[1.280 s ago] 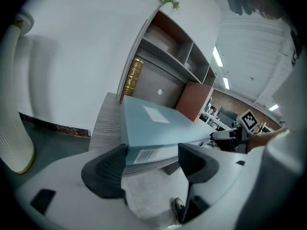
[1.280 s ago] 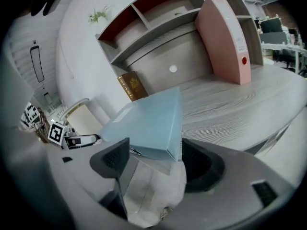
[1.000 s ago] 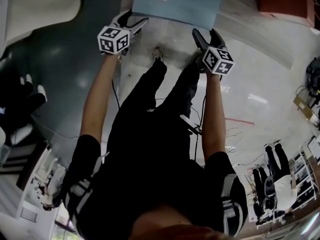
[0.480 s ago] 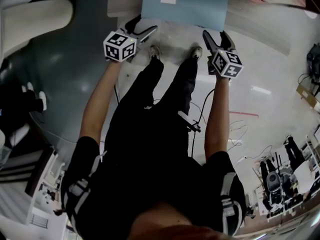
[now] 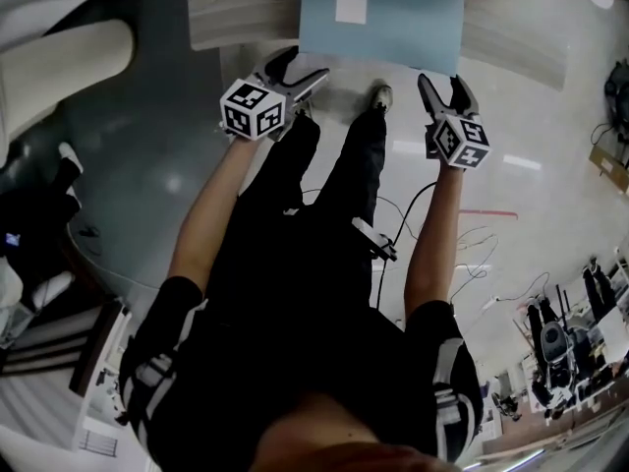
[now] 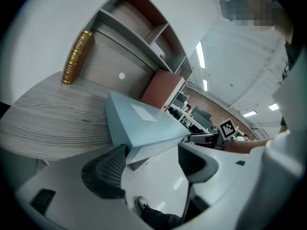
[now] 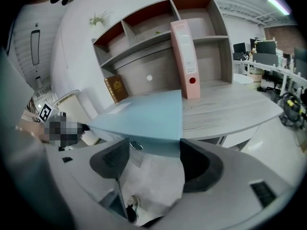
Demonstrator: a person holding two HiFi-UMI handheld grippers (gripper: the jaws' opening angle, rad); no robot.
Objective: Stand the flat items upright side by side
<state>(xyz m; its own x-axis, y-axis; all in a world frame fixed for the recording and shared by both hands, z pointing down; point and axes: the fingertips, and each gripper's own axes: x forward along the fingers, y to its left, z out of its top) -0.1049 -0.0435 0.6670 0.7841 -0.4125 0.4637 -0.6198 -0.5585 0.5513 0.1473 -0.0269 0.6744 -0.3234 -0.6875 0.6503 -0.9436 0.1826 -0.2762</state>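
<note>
A person stands at a pale wood-grain desk (image 5: 236, 8) with a two-jaw tool in each hand, the job of standing the flat items upright looking barely begun. A light-blue binder (image 5: 383, 18) lies flat on the desktop with its near edge jutting out over the floor, a white label on its cover. The left gripper (image 5: 300, 70) and the right gripper (image 5: 442, 85) are held just short of that overhanging edge, one toward each near corner. Both sets of jaws are spread wide and empty. The gripper views show the binder's edge just ahead of the dark pads, with no pad pressing on it and only floor and the person's shoe in the gap below. Farther back on the desk, a pink lever-arch binder (image 7: 184, 56) already stands upright against the shelf unit (image 7: 158, 32). A brown book with gilt lettering (image 7: 115, 87) stands on the desk at the shelf unit's other end, tilted in the left gripper view. On this evidence, the pink binder needs no further work, while the blue one is yet to be gripped, tipped up onto its edge and set beside the pink one, a lift that will probably call for both tools given the binder's breadth
</note>
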